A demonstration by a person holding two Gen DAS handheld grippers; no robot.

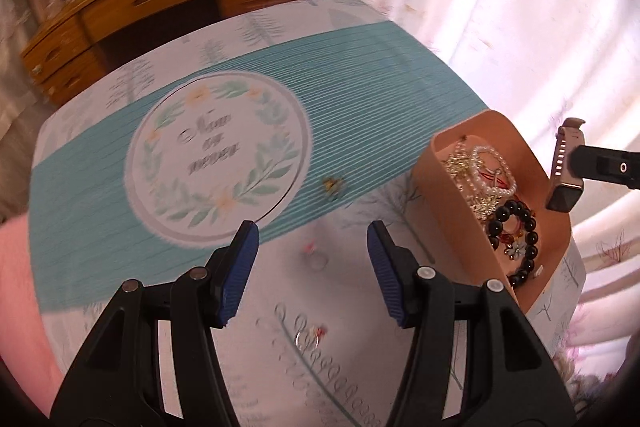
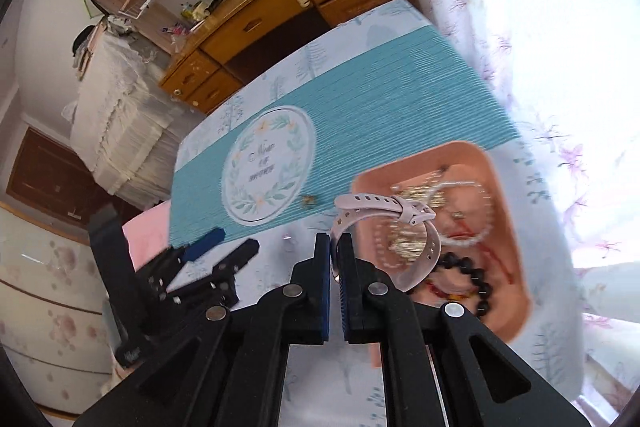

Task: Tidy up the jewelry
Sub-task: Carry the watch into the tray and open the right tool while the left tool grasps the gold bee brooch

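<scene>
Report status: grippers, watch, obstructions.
Right gripper shut on pink watch, above peach tray. Left gripper open, empty. Small rings loose on table. Path clear.

A script motto sat inside the wreath (image 1: 218,157) on the cloth (image 1: 360,67); blur left it unreadable.

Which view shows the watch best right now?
Right wrist: the watch fills the centre, its strap loop whole, clamped in the right gripper above the tray. Left wrist shows it edge-on at the frame's right side.
</scene>
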